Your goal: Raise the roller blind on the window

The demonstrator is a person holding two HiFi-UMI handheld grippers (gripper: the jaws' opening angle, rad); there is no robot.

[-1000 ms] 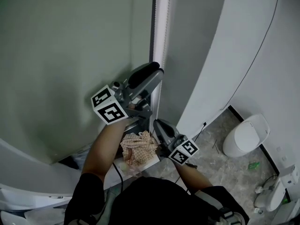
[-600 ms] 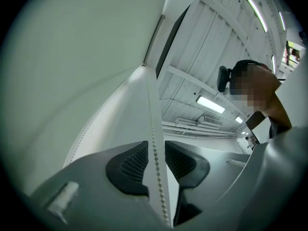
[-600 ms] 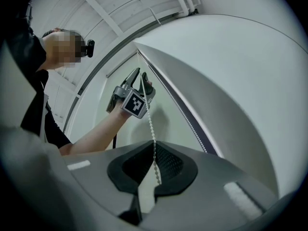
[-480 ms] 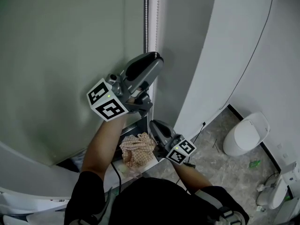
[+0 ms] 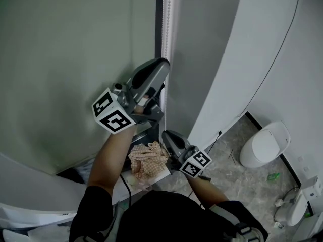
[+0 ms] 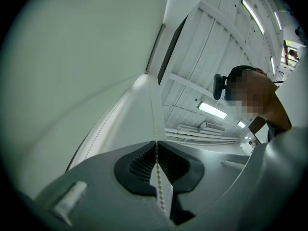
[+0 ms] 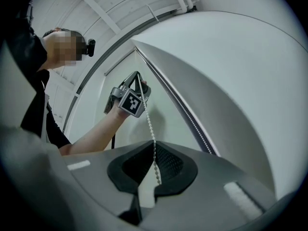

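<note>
the left hand-held gripper (image 6: 156,147) has just been closing its jaws, and they now pinch the bead chain (image 6: 152,110) between the dark ribbed pads (image 6: 138,164); the white beads run up out of the grip and a few more show on the near side of it. in the head view this gripper sits high on the bead chain and angles upward, with its marker cube (image 5: 113,117) to the chain's left and the person's bare forearm (image 5: 112,158) trailing down from it. the right hand-held gripper (image 7: 154,150) is lower on the same bead chain, its jaws narrowed onto it too, and the beads rise from its pads straight to the left one above. its marker cube (image 5: 197,163) lies below and to the right of the chain. the roller blind (image 5: 75,54), a pale grey-green sheet, hangs just left of the bead chain and covers the window on that side. a dark frame strip (image 5: 159,19) runs just beside the chain. right of the chain stands a white wall panel (image 5: 237,54), with a thin black cable (image 5: 275,59) on the wall beyond it. below the chain's lower end lies a crumpled checked cloth (image 5: 147,158), and well off to the chain's right, on the grey tiled floor (image 5: 237,180), is a white toilet (image 5: 263,145)
</note>
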